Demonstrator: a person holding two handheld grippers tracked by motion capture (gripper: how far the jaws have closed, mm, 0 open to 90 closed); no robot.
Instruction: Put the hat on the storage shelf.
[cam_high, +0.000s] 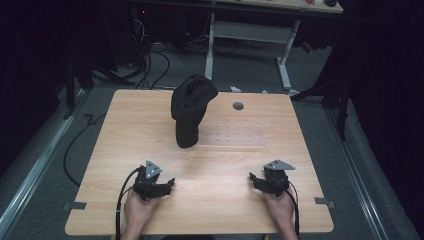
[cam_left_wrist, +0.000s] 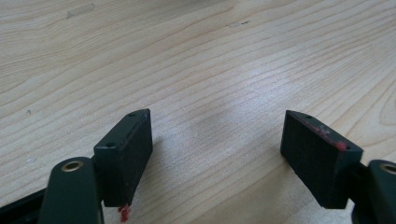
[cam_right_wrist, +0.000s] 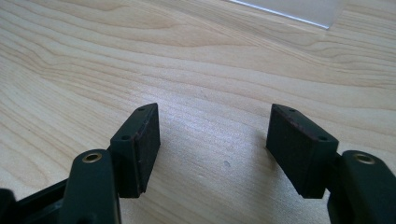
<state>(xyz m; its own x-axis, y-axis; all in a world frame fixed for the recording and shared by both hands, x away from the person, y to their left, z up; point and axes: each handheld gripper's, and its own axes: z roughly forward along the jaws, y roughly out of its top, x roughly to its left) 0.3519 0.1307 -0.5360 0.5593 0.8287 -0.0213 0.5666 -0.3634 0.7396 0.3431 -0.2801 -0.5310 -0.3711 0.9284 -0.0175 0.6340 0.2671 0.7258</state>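
A black cap (cam_high: 190, 109) lies near the far middle of the wooden table (cam_high: 225, 155), its brim pointing toward me. My left gripper (cam_high: 167, 184) rests low on the table at the near left, held by a hand, well short of the cap. In the left gripper view it (cam_left_wrist: 217, 135) is open, with bare wood between the pads. At the near right, my right gripper (cam_high: 254, 179) sits in the other hand. The right gripper view shows it (cam_right_wrist: 214, 130) open too, with nothing between its jaws.
A round grommet hole (cam_high: 238, 106) sits in the tabletop right of the cap. Beyond the far edge stands a white desk frame (cam_high: 250, 35), with cables (cam_high: 150, 65) on the grey floor. Tape tabs (cam_high: 325, 202) mark the near corners.
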